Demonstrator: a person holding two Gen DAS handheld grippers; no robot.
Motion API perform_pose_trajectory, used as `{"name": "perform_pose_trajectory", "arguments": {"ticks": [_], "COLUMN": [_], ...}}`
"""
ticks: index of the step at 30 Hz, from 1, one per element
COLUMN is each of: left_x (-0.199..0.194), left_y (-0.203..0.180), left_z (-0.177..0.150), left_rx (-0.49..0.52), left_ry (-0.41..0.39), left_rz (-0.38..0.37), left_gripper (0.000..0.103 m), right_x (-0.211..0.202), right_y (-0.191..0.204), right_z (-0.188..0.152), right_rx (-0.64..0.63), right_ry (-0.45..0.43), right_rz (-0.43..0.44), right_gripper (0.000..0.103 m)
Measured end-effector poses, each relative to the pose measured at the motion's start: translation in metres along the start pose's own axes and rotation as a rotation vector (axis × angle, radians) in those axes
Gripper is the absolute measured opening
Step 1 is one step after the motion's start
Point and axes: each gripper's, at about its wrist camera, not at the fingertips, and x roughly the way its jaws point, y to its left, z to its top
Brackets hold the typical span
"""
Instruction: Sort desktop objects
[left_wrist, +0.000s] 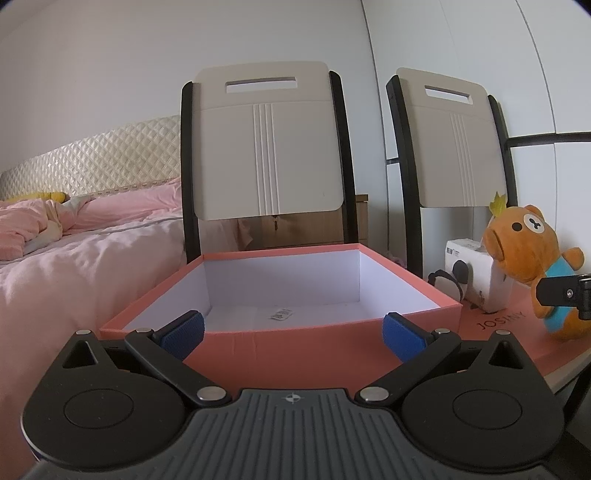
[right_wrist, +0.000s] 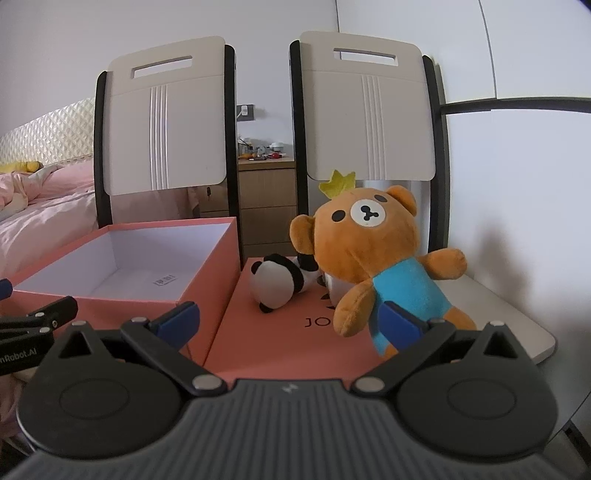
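Observation:
An open pink box (left_wrist: 295, 354) with a white inside stands in front of my left gripper (left_wrist: 293, 334), which is open and empty just short of its near wall. The box also shows at the left of the right wrist view (right_wrist: 207, 258). An orange plush bear (right_wrist: 373, 251) in a blue shirt leans on the pink lid (right_wrist: 280, 339) to the right of the box. A small panda plush (right_wrist: 277, 284) lies behind it. My right gripper (right_wrist: 291, 321) is open and empty, its right finger close to the bear's lower body.
Two white chairs (right_wrist: 166, 122) stand behind the table. A white carton (left_wrist: 476, 273) sits behind the bear (left_wrist: 524, 251). A bed with pink bedding (left_wrist: 74, 258) is to the left. The table's right edge (right_wrist: 532, 332) is close to the bear.

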Motion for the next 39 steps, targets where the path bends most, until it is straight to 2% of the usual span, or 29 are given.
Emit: {"name": "perform_pose_trajectory", "arguments": {"ticks": [30, 39], "left_x": [-0.001, -0.005], "left_y": [-0.007, -0.011], "left_z": [0.01, 0.012], "left_rx": [0.016, 0.044], "left_ry": [0.004, 0.007], "left_rz": [0.015, 0.003], "left_gripper": [0.103, 0.103], "right_x": [0.003, 0.0], "right_y": [0.0, -0.008], "right_z": [-0.003, -0.002], "right_rx": [-0.012, 0.027], "right_ry": [-0.007, -0.028], "right_rz": [-0.008, -0.029], "right_gripper": [0.103, 0.103]}}
